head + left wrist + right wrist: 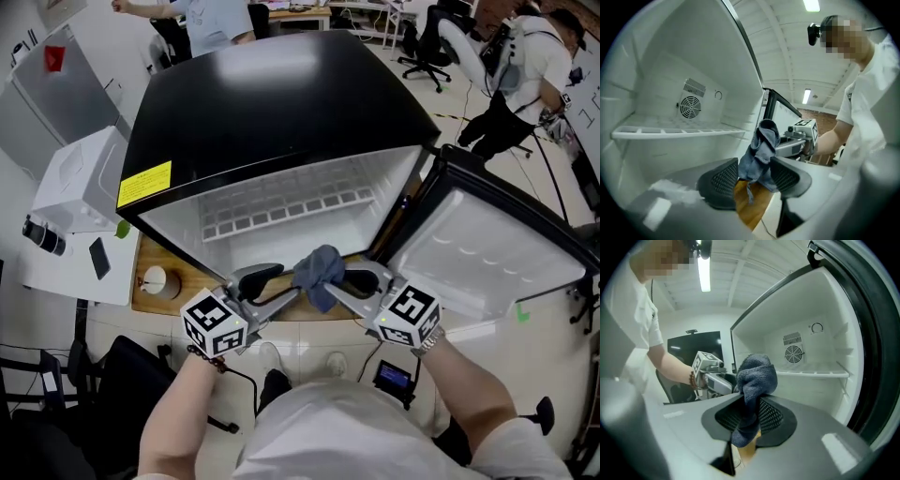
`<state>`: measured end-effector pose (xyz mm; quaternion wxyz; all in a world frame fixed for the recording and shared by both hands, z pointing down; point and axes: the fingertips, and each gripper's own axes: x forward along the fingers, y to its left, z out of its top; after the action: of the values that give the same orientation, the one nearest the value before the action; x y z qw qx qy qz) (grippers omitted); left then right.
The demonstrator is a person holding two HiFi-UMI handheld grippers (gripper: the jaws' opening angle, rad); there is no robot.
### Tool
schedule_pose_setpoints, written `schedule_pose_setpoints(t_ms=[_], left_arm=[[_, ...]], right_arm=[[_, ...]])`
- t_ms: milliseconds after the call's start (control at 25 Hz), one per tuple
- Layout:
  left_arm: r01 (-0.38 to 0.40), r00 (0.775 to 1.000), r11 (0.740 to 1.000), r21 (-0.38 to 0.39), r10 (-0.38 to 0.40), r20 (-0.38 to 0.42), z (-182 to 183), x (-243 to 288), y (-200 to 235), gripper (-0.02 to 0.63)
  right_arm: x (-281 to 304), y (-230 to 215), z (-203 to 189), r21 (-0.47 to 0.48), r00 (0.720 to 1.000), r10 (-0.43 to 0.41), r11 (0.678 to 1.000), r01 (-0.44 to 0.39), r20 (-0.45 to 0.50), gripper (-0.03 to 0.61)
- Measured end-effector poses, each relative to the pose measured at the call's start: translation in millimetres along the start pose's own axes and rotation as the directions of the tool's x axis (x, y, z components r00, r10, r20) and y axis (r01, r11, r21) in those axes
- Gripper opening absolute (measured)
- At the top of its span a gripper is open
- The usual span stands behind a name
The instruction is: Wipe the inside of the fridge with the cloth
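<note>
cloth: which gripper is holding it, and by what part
The right gripper holds the blue-grey cloth, clamped just below its bunched top, with a tail hanging under the jaws. The left gripper stands open around it.

Print on the yellow label (144,184) atop the fridge (281,94) is too small to read. In the head view the cloth (319,266) hides the right gripper's (326,291) jaw tips, and the door (487,253) runs past the right edge.
</note>
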<state>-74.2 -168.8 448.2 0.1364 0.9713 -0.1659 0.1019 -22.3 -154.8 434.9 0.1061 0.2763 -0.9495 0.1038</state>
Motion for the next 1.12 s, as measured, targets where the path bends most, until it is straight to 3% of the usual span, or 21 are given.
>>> schedule_pose_setpoints(t_ms=[200, 440, 560, 680, 840, 1120], left_arm=[[0.192, 0.98, 0.981, -0.022, -0.193, -0.038, 6.5, 10.7, -34.2, 0.286], [0.384, 0.918, 0.923, 0.001, -0.382, -0.103, 16.7, 17.7, -83.6, 0.304], [0.443, 0.89, 0.896, 0.015, -0.438, -0.128, 19.3, 21.4, -102.9, 0.265], [0.469, 0.876, 0.883, 0.028, -0.461, -0.14, 18.5, 25.0, -111.8, 0.176], [0.422, 0.901, 0.906, 0.042, -0.414, -0.127, 16.9, 29.6, -104.4, 0.106], [0.238, 0.97, 0.967, 0.093, -0.231, -0.073, 15.9, 44.7, -69.5, 0.091]], right_arm=[[-19.1, 28.4, 7.9, -0.031, 0.986, 0.159, 0.987, -0.16, -0.046, 0.072], [-41.3, 55.1, 11.7, -0.066, 0.942, 0.313, 0.944, -0.323, -0.123, 0.073], [-49.3, 62.6, 9.4, -0.076, 0.917, 0.359, 0.924, -0.376, -0.171, 0.072], [-54.5, 62.8, 6.4, -0.081, 0.908, 0.369, 0.917, -0.39, -0.198, 0.074], [-54.6, 53.6, 4.1, -0.079, 0.928, 0.32, 0.937, -0.339, -0.189, 0.08], [-57.4, 11.9, -3.2, -0.083, 0.978, 0.108, 0.989, -0.125, -0.178, 0.101]])
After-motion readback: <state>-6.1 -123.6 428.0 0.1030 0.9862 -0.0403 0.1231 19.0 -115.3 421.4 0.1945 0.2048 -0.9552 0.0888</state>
